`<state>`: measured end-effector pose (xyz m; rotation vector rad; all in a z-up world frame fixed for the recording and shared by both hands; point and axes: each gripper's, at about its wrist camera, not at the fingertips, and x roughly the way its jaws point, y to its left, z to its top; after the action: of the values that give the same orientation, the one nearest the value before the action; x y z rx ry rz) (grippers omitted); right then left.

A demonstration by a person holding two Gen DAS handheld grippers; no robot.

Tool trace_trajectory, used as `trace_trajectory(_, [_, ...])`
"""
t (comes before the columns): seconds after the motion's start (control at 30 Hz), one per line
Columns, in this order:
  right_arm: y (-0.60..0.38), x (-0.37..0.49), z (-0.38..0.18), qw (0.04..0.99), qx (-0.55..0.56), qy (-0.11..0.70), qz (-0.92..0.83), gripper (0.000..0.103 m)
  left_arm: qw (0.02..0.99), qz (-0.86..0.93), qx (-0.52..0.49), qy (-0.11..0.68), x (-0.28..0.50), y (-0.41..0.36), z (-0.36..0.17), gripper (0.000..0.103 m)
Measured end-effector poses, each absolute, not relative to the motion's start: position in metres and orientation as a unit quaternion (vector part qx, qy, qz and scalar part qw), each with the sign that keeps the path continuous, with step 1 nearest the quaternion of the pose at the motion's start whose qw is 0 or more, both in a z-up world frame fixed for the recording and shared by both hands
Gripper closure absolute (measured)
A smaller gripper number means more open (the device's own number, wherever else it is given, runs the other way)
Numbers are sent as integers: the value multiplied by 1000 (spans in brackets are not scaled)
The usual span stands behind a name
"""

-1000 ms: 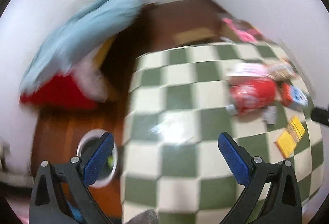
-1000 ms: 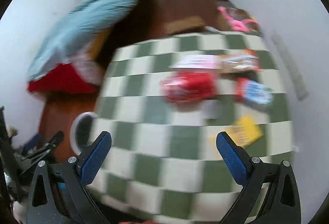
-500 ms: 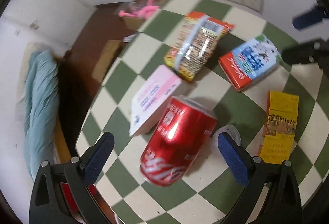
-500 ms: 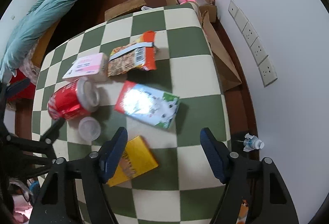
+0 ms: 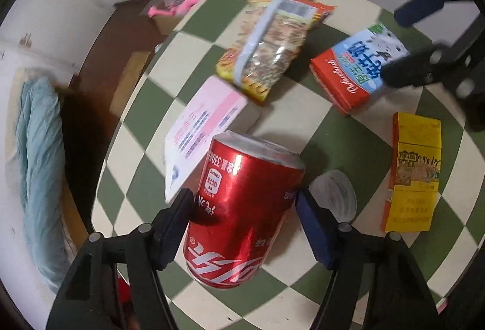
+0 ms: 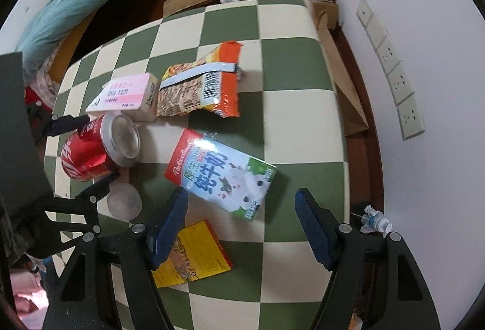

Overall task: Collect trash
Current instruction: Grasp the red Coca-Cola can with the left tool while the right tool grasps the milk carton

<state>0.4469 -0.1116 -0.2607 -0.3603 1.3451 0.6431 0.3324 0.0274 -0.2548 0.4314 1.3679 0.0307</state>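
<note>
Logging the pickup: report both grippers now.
Left gripper: closed on the red can.
Right gripper: open over the milk carton, holding nothing.

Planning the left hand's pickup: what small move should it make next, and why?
Probably close a little more on the red soda can. The left gripper straddles the lying can, its jaws just closing, each pad at a side of it; whether they press yet is unclear.
</note>
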Motion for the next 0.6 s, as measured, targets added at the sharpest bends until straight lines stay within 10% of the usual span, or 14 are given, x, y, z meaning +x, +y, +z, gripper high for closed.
trace_trajectory(0.33, [-62, 439, -277, 689, -280, 591, 312, 26, 761, 115, 60, 636, 300, 67, -240, 40])
trace_trajectory(0.6, [-30, 437, -283, 652, -335, 596, 327, 26, 746, 101, 135, 644, 318, 57, -274, 39])
